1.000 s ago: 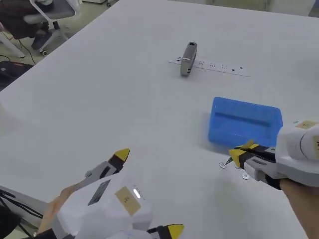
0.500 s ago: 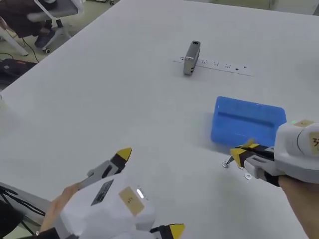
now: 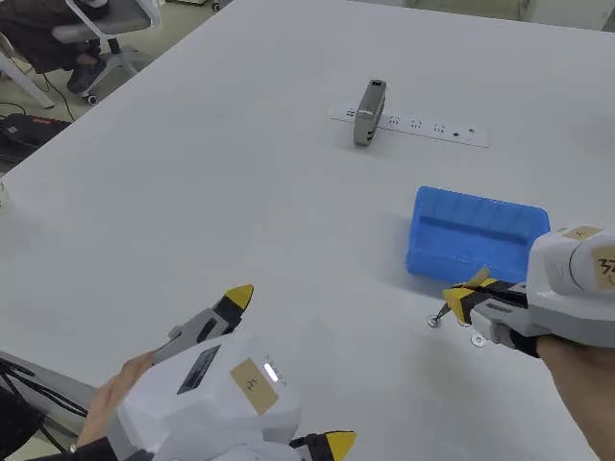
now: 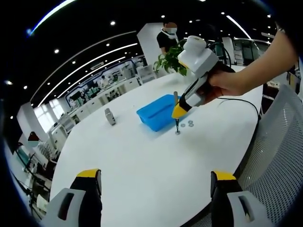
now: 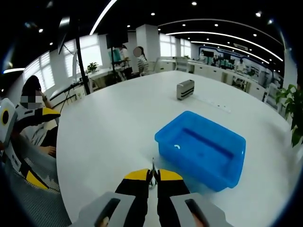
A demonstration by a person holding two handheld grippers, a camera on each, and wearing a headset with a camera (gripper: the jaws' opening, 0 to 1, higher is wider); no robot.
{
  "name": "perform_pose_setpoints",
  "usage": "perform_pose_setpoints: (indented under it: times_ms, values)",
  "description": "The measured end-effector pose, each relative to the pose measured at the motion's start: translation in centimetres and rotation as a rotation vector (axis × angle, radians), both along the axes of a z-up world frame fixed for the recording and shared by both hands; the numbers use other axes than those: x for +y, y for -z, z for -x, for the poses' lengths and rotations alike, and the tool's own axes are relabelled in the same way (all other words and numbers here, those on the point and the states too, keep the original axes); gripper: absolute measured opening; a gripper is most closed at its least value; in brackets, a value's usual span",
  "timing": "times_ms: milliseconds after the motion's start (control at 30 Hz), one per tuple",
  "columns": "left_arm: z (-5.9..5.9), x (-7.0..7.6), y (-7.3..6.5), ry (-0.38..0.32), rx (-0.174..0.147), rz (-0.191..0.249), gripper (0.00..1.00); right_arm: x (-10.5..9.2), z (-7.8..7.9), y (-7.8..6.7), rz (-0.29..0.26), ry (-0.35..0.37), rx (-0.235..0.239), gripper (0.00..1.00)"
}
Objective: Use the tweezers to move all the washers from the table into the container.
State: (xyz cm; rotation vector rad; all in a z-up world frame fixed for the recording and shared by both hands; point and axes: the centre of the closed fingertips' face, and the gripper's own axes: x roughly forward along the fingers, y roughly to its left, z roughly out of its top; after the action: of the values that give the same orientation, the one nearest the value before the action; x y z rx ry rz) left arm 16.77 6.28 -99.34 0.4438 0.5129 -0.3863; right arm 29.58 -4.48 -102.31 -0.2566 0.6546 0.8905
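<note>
Little is changed from a second ago: the slight shift of the whole head view is the camera's. The right gripper (image 3: 468, 294) is still held just beside the side of the blue container (image 3: 476, 233) that faces the table's (image 3: 240, 182) near edge. Its jaws are pressed together on the tweezers (image 3: 443, 312), whose tip remains down at the washers (image 3: 478, 340). These lie on the table between the container and the near edge. The left gripper (image 3: 286, 370) is kept low by the near edge, well apart from them, its jaws spread.

The washers are partly covered by the right gripper, so their number is hard to make out. Whether one is pinched in the tweezers cannot be told. A small pale curve is seen inside the container in the right gripper view, too small to identify.
</note>
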Motion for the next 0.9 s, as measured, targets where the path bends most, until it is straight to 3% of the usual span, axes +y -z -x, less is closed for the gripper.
perform_pose_setpoints:
  times_ms: [267,400,900]
  values:
    - [0.0,0.0,-0.1,-0.001,-0.011,0.011,0.98,-0.1,0.0,-0.2,0.005,-0.002,0.005,0.01]
    - [0.0,-0.4,-0.5,0.013,-0.024,0.046,0.99,-0.2,0.1,-0.4,0.002,0.002,0.012,0.01]
    - [0.1,-0.6,-0.3,0.028,-0.028,0.025,0.98,-0.7,-0.7,-2.3,-0.020,0.026,-0.016,0.01]
